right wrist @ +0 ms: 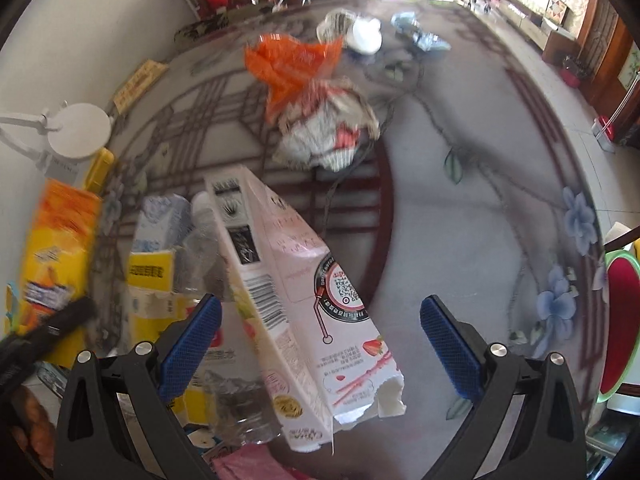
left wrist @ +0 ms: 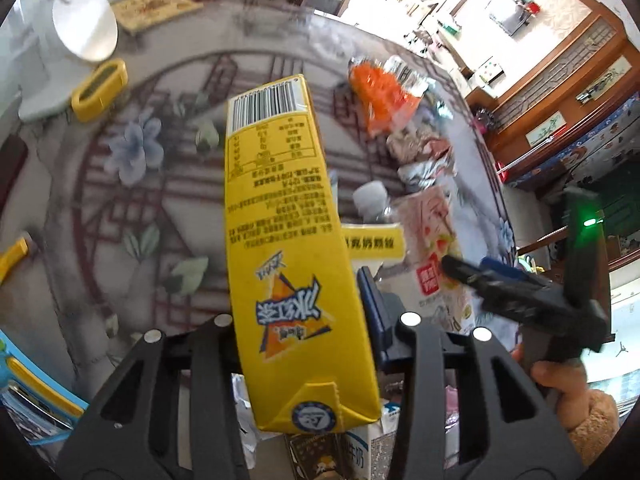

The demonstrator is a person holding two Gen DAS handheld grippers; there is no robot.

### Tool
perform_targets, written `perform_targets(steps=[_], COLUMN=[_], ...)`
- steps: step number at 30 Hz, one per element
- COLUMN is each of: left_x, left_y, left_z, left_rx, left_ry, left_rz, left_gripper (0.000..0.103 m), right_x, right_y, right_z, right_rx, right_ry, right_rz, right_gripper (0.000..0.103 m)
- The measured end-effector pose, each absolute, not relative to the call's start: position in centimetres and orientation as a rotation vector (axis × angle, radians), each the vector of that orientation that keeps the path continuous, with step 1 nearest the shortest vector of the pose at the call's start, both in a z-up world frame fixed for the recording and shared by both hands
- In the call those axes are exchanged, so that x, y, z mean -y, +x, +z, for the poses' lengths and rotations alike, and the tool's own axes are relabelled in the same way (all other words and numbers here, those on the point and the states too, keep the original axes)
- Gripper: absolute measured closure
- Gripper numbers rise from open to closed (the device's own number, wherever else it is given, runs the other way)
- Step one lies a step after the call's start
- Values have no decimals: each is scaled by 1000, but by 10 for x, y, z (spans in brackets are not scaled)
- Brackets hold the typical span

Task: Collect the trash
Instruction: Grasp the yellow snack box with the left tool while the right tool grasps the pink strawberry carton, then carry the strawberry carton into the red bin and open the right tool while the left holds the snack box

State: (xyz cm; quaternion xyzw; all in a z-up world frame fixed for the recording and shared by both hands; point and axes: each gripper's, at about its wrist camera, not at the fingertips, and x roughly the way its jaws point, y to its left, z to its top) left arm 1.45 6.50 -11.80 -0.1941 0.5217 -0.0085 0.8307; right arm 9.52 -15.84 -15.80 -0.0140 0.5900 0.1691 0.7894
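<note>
My left gripper (left wrist: 308,320) is shut on a yellow drink carton (left wrist: 284,240), holding it above the round patterned table (left wrist: 120,200). The same carton shows at the left edge of the right wrist view (right wrist: 56,256). My right gripper (right wrist: 320,324) is open, its blue pads either side of a torn pink strawberry carton (right wrist: 304,304) without touching it. That carton also shows in the left wrist view (left wrist: 436,248), with my right gripper (left wrist: 480,276) over it. An orange wrapper (right wrist: 292,68) and crumpled packaging (right wrist: 332,132) lie farther back.
A clear plastic bottle (right wrist: 236,384), a blue-white carton (right wrist: 160,220) and yellow packaging (right wrist: 150,270) are piled left of the pink carton. A white lamp base (left wrist: 84,20) and yellow holder (left wrist: 100,90) stand at the table's far left. More crumpled trash (right wrist: 420,36) lies far back.
</note>
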Motion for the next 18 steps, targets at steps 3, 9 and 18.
perform_targets(steps=[3,9,18], left_x=[-64,-44,17], left_y=[19,25,29], left_z=[-114,-98,-73], left_rx=[-1085,-1045,-999], left_ry=[-394,-310,-219], left_rz=[-20,-39,-145], left_gripper=[64,64,64], right_x=[163,180,240], right_y=[94,90,59], right_z=[-165,-146,-92], right_rx=[-1270,-1208,-1066], right_ry=[-2,71,189], right_rz=[378,393,351], right_gripper=[39,75,75])
